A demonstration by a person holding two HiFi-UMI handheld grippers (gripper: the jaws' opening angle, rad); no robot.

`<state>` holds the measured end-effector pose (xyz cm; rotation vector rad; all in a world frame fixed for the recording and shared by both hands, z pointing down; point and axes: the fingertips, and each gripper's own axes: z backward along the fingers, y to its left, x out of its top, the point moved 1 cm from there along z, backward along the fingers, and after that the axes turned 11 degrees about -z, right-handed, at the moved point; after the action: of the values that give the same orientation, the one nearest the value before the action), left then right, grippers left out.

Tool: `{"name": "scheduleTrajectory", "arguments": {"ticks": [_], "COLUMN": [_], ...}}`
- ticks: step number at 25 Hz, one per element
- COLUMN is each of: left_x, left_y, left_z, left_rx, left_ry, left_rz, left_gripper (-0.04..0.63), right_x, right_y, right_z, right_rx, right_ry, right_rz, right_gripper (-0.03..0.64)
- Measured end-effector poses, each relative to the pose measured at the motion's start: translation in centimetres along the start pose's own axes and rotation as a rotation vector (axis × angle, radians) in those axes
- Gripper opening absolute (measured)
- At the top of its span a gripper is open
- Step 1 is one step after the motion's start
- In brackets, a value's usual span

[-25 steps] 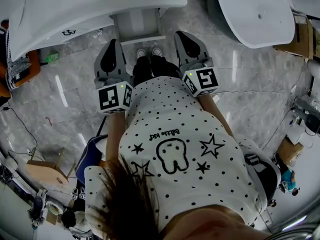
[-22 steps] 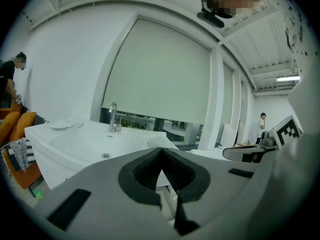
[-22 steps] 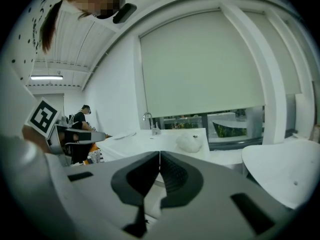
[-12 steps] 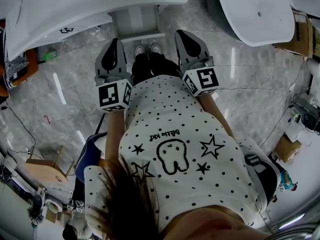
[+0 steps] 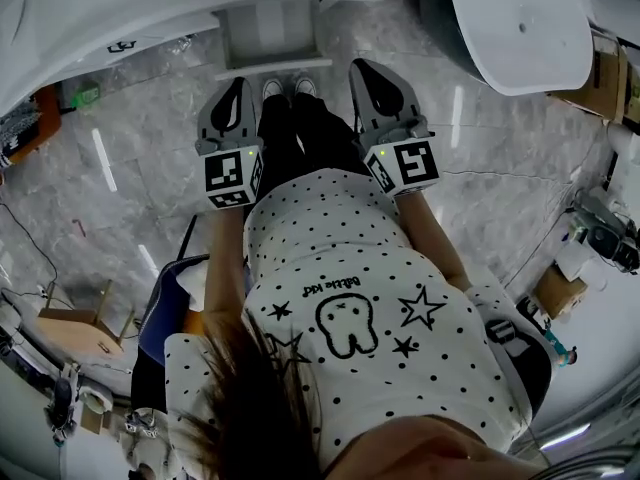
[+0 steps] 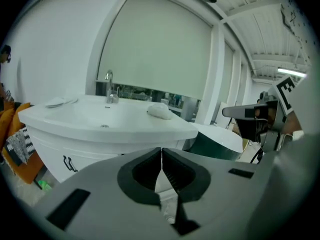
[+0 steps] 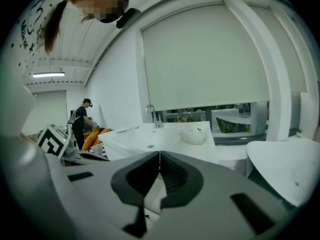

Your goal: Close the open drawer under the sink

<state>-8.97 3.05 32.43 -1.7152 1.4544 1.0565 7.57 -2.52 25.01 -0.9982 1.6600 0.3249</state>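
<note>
The white sink point(image 5: 150, 8) fills the top left of the head view, and the open white drawer point(image 5: 270, 38) juts out below it toward my feet. My left gripper point(image 5: 237, 96) hangs just left of the drawer's front edge. Its jaws are shut with nothing between them. My right gripper point(image 5: 372, 80) hovers just right of the drawer, also shut and empty. In the left gripper view the sink point(image 6: 105, 121) with its faucet point(image 6: 109, 86) lies ahead of the closed left gripper point(image 6: 161, 151). The right gripper view shows the closed right gripper point(image 7: 160, 156) before the sink point(image 7: 155, 141).
A large white tub point(image 5: 520, 23) with a dark outside stands at the right. A white lump point(image 6: 159, 110) lies on the sink's rim. Black handles point(image 6: 68, 163) mark the cabinet front. Orange items point(image 5: 30, 128), cardboard boxes point(image 5: 555, 288) and cables lie around the marble floor. A person point(image 7: 80, 124) stands far off.
My left gripper has sunk lower and now sits nearer the drawer's front edge. The right gripper has stayed put. Both remain shut.
</note>
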Motion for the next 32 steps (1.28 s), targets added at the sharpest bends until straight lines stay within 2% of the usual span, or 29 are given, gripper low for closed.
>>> {"name": "scheduleTrajectory", "arguments": {"ticks": [3,6,11,18,25,32], "left_x": [-3.9,-7.9,-14.8,-24.4,-28.7,-30.4], "left_y": [-0.8,-1.2,-2.4,-3.6,-4.1,-3.9], "left_z": [-1.1,-2.8,-6.0,-10.1,-14.9,-17.4], "left_rx": [-0.025,-0.035,-0.063,-0.035,-0.071,-0.071], "left_ry": [0.06,0.119,0.216,0.382,0.421,0.43], "left_rz": [0.042,0.051,0.119,0.203,0.181,0.165], "left_gripper": [0.008,0.009,0.071,0.092,0.121,0.123], "right_x": [-1.2,-2.3,-5.0,-8.2,-9.5,-12.1], "right_y": [0.2,0.6,0.3,-2.2,-3.6,-3.6], "right_z": [-0.8,-1.9,-3.1,-4.7,-6.0,-6.6], "right_rx": [-0.005,0.007,-0.001,-0.058,-0.113,-0.134], "right_ry": [0.017,0.026,0.057,0.078,0.054,0.092], "right_rz": [-0.007,-0.019,-0.046,-0.058,-0.059,-0.096], "right_gripper": [0.014,0.014,0.014,0.014,0.014,0.014]}}
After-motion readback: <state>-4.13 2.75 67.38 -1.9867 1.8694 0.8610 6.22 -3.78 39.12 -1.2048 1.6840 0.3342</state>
